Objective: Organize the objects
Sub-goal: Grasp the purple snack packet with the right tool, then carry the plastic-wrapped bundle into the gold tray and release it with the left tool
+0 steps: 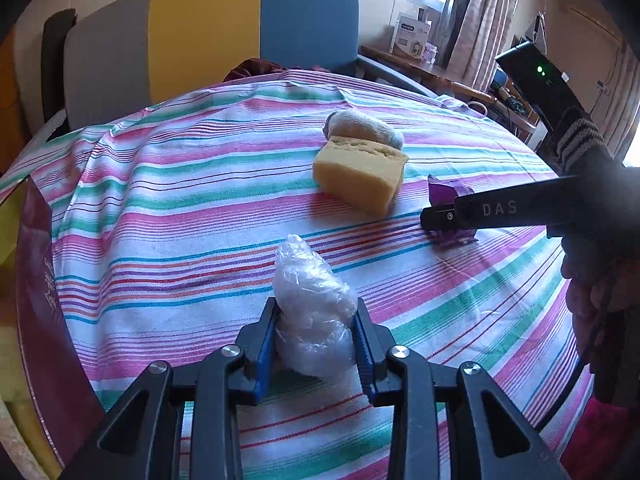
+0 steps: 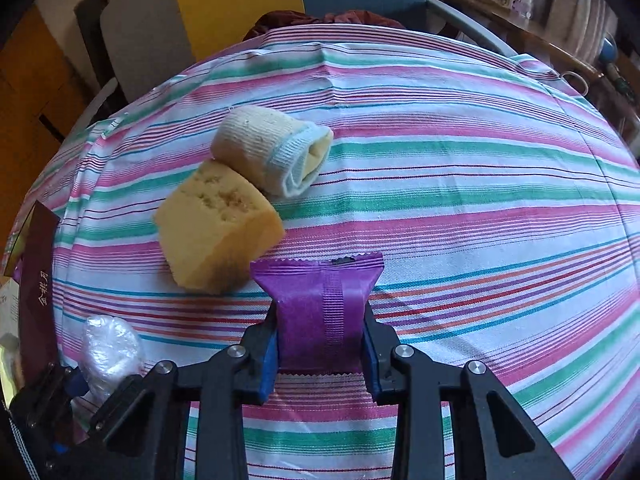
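Observation:
My left gripper point(image 1: 316, 324) is shut on a crumpled clear plastic bundle point(image 1: 310, 312) low over the striped tablecloth point(image 1: 160, 208); the bundle also shows in the right wrist view point(image 2: 108, 350). My right gripper point(image 2: 320, 336) is shut on a purple snack packet point(image 2: 320, 308), which the left wrist view shows at the right point(image 1: 448, 194). A yellow sponge point(image 1: 360, 178) point(image 2: 216, 226) lies mid-table, touching a rolled cream sock point(image 1: 362, 128) point(image 2: 272, 148) just behind it.
A dark red box point(image 1: 38, 280) point(image 2: 36, 280) stands at the table's left edge. A grey, yellow and blue chair point(image 1: 208, 28) stands behind the table. A side table with boxes point(image 1: 412, 36) is at the back right.

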Motion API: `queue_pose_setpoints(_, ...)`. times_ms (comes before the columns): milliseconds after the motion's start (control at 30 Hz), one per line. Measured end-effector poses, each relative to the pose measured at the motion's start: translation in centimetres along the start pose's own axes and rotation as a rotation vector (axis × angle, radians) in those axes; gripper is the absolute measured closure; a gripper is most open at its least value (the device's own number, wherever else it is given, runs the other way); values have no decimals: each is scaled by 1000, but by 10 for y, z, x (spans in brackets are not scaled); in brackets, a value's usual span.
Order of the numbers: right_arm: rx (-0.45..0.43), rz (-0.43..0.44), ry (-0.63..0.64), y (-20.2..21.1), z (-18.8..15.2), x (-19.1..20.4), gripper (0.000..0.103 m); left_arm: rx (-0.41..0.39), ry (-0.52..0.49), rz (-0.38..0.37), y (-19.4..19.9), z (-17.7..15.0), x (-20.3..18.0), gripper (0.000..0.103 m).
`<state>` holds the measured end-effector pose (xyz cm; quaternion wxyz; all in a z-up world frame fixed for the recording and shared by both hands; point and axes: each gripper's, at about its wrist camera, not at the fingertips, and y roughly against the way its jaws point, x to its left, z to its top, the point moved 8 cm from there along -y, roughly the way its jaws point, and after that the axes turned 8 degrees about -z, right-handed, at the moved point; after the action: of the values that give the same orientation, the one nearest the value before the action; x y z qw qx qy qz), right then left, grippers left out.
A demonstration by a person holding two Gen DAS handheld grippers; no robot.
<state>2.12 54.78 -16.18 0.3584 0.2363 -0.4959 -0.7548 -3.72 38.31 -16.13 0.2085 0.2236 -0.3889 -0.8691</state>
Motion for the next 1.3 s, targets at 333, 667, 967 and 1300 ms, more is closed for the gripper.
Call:
queue_pose_setpoints(333, -13, -12, 45, -1, -2, 4, 68, -72, -7, 36, 55, 11, -9, 70)
queue_pose_setpoints(667, -43, -55, 104, 1, -4, 10, 68, -197, 3, 85, 130, 27, -1, 69)
queue_pose_setpoints(967, -64, -81, 129, 1, -5, 12, 68, -236, 74, 130, 158, 23, 34, 69)
queue_pose_setpoints(1300, -68, -89, 133, 1, -4, 12, 68, -148, 291, 61, 152, 6, 108, 69)
